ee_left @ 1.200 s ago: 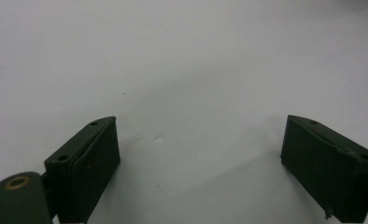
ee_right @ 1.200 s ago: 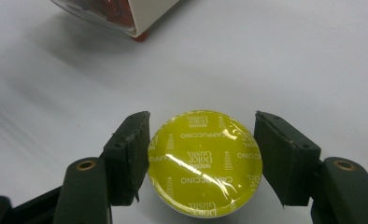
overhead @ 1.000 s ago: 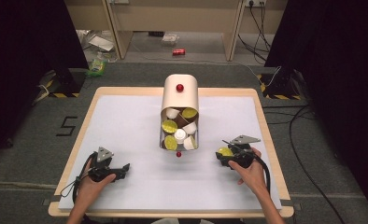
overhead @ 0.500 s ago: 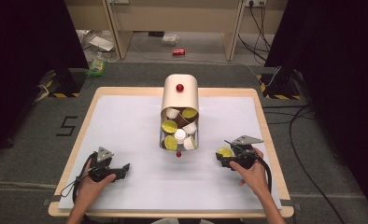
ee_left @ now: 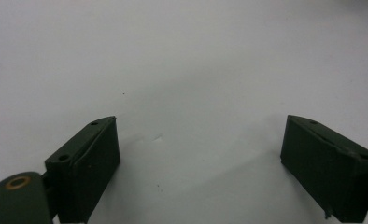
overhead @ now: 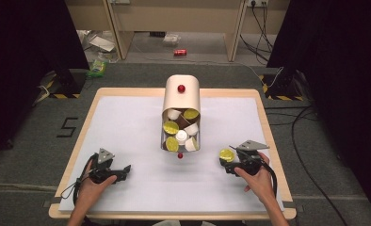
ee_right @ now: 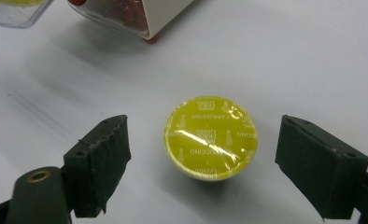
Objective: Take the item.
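From above: my left gripper [overhead: 109, 170] rests on the white table sheet [overhead: 127, 132], well apart from the cream arch-topped capsule dispenser [overhead: 181, 94] lying mid-table with pods in its open tray. My right gripper [overhead: 231, 162] sits beside a yellow foil-lidded coffee capsule [overhead: 226, 155]. Left gripper view: jaws spread wide over bare sheet. Right gripper view: jaws released, the capsule [ee_right: 210, 137] (lid reads "cappuccino") standing between them, touching neither.

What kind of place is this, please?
Probably a lab set up for recording: a white-topped table ringed by black curtains, loose floor cables, and a coffee capsule dispenser as a prop.
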Action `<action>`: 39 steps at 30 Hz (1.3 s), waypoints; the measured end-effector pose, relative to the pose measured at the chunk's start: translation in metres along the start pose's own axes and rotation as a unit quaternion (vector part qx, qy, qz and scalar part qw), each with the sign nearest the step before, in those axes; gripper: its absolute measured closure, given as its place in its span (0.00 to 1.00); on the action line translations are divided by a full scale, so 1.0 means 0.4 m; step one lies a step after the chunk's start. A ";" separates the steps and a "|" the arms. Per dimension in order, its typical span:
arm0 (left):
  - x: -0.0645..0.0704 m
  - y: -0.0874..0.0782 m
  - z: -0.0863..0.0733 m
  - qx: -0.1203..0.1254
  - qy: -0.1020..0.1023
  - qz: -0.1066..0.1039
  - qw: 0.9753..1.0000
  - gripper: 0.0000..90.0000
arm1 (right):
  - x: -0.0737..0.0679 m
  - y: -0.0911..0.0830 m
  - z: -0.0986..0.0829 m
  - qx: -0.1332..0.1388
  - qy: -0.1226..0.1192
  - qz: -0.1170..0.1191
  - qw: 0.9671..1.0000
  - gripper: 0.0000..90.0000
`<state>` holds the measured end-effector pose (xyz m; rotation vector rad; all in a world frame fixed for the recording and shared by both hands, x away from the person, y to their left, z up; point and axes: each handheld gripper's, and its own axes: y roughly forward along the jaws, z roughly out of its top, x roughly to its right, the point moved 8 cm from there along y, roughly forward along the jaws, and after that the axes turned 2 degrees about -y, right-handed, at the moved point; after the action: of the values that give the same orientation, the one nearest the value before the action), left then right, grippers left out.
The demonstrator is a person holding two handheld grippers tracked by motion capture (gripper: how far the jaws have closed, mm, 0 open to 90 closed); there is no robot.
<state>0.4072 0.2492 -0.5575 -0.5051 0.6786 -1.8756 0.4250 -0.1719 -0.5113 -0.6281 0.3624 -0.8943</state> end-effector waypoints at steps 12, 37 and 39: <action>0.000 0.000 0.000 0.000 0.000 0.000 1.000 0.12 | 0.013 -0.049 -0.065 -0.007 0.010 -0.009 1.000 0.19; 0.000 0.000 0.000 0.000 0.001 0.000 1.000 0.13 | 0.013 -0.102 -0.165 -0.030 0.014 -0.013 0.999 0.19; 0.000 0.000 0.000 0.000 0.001 0.000 1.000 0.13 | 0.015 -0.106 -0.173 -0.033 0.013 -0.016 0.999 0.19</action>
<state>0.4071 0.2493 -0.5575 -0.5033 0.6808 -1.8757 0.3653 -0.2210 -0.5372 -0.6848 0.4066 -0.9255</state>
